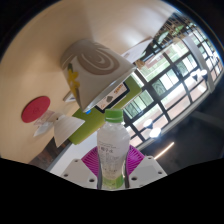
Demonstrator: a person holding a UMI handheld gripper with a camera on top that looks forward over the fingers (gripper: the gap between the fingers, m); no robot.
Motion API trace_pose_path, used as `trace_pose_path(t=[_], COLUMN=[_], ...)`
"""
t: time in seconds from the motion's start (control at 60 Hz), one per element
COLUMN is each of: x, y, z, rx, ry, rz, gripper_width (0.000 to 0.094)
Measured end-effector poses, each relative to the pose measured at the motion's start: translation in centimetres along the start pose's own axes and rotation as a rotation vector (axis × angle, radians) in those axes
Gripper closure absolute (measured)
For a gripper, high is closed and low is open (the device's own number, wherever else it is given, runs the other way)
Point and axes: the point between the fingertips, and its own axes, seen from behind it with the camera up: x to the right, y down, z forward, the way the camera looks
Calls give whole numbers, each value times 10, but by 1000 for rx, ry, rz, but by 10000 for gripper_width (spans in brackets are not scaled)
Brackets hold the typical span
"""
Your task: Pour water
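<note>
A clear plastic water bottle (pixel 112 150) with a green cap and a green-and-white label stands up between my fingers. My gripper (pixel 112 168) is shut on the bottle, the magenta pads (pixel 92 160) pressing its sides. The whole view is tilted and the bottle is lifted off any surface. No cup or other vessel shows.
Beyond the bottle is a room seen at a slant: a large ceiling panel with a swirl pattern (pixel 97 63), a red round object (pixel 35 108), green and white furniture (pixel 75 125), and a wall of dark-framed windows (pixel 170 85).
</note>
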Motion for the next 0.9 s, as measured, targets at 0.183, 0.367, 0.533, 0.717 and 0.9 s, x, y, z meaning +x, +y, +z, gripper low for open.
trace_pose_path(t=[0.183,0.367,0.533,0.717,0.9], x=[-5,-10,5,-27,-93], y=[-8,-4,39,20,-26], z=[19,24,36,25,28], rx=[19,19,-40,31,13], ry=[-26,-2,40,-180,-365], rz=[-72,77,845,2111,2437], gripper_width=[636,634,635,637,639])
